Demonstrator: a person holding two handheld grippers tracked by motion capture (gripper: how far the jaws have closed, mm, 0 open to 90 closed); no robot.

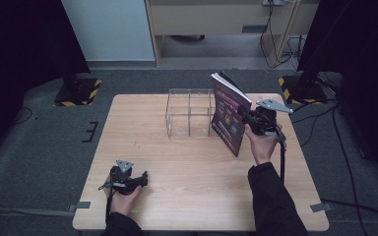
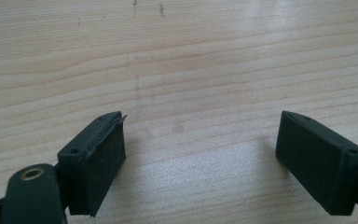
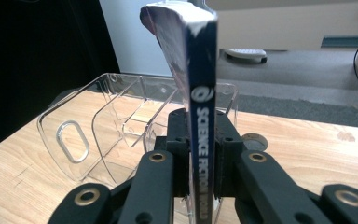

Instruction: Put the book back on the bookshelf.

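Left hand-held gripper [image 1: 142, 178]: seven o'clock on counter [image 1: 187, 196], jaws wide, empty, idle. Right hand-held gripper [image 3: 200, 140]: clamped on book [image 1: 229, 115] spine, upright, two o'clock beside clear organizer [image 1: 189, 112], apparently for slotting.

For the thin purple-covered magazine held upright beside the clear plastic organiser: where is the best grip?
At the spine edge, coming from the side away from the clear plastic organiser, as the right gripper does: the thin purple-covered magazine stands upright, and its narrow spine probably flexes less than the loose pages.
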